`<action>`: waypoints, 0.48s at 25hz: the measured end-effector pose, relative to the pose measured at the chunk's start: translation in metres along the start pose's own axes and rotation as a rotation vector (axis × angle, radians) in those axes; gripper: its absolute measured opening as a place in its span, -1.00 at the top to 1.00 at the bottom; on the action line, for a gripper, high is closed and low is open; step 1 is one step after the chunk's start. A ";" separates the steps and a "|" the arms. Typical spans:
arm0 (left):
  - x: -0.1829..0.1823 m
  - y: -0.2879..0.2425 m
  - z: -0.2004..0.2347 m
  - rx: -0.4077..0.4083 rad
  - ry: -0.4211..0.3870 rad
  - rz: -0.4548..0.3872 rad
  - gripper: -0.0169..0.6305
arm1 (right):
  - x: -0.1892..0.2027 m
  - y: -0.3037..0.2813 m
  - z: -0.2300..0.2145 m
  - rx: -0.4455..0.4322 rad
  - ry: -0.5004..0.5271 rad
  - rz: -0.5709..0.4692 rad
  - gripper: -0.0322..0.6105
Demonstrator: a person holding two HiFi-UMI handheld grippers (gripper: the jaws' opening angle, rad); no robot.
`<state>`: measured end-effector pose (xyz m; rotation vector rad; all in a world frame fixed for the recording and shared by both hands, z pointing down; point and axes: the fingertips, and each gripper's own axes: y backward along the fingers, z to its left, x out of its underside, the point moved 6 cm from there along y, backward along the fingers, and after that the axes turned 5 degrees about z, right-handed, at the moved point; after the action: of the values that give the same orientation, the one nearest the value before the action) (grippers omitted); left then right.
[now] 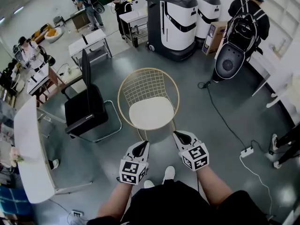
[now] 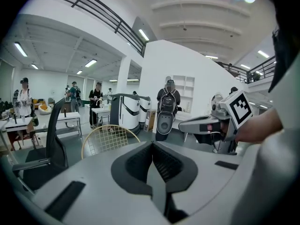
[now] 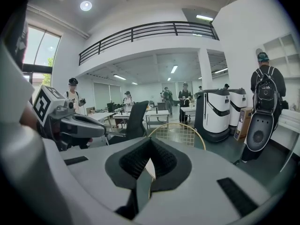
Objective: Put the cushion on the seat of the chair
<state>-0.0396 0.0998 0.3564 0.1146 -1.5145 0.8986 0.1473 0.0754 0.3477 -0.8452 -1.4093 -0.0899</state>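
— What stands in front of the wearer, biggest first?

— Over the grey floor (image 1: 211,139), two white-and-black machines (image 1: 174,22) stand at one o'clock. A person with a backpack (image 1: 246,22) is at two o'clock. A black office chair (image 1: 86,108) sits at ten o'clock.

— And the chair for the task?

— The gold wire chair (image 1: 146,81) is straight ahead at twelve o'clock, its mesh back on the far side. The white cushion (image 1: 151,113) lies flat on its seat (it covers nearly the whole round seat).

— What about the two claws?

— Both hover just short of the seat's front edge. The left gripper (image 1: 143,145) is at seven o'clock from the cushion, and the right gripper (image 1: 179,136) is at five o'clock. In each gripper's own view the ribbed jaws are pressed together with nothing between them, and the wire chair shows beyond.
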 end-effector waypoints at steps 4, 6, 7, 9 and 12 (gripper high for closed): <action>0.003 0.025 0.001 0.013 -0.003 -0.022 0.90 | -0.002 0.013 0.029 0.014 0.007 -0.006 0.86; 0.007 0.037 0.003 0.019 -0.008 -0.028 0.90 | -0.003 0.016 0.042 0.022 0.008 -0.010 0.86; 0.009 0.042 0.004 0.024 -0.011 -0.030 0.90 | -0.002 0.017 0.049 0.028 0.007 -0.012 0.86; 0.017 0.052 0.008 0.032 -0.015 -0.031 0.90 | 0.001 0.017 0.062 0.038 0.003 -0.011 0.86; 0.028 0.063 0.015 0.037 -0.012 -0.034 0.90 | 0.005 0.015 0.079 0.046 0.001 -0.010 0.86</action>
<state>-0.0923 0.1465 0.3538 0.1724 -1.5037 0.9005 0.0914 0.1330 0.3397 -0.8003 -1.4092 -0.0650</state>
